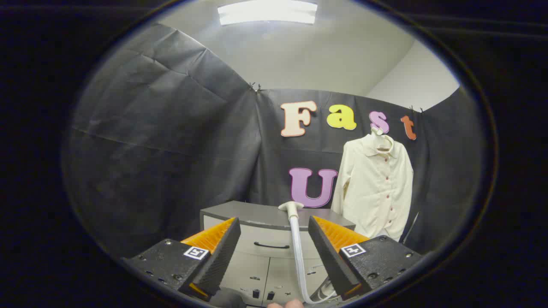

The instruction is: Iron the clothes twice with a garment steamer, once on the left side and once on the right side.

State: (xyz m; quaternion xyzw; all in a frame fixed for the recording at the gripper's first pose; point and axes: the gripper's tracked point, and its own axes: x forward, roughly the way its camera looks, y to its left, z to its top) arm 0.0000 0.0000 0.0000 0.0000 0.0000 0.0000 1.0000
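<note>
Gripper [274, 239] fingers spread apart, gripping nothing. White garment steamer head with pale hose [292, 214] between fingers, resting on far grey cabinet top [239, 211]. Cream button-up shirt on hanger [376, 188] hangs far right, against black cloth wall.

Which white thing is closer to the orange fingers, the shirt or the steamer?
The steamer head with its hose sits between the open gripper's fingers, on the cabinet. The cream shirt hangs farther back.

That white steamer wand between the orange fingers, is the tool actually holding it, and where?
No. The tool is open; the steamer wand and its hose stand between the fingers, touching neither. Nothing is held.
</note>
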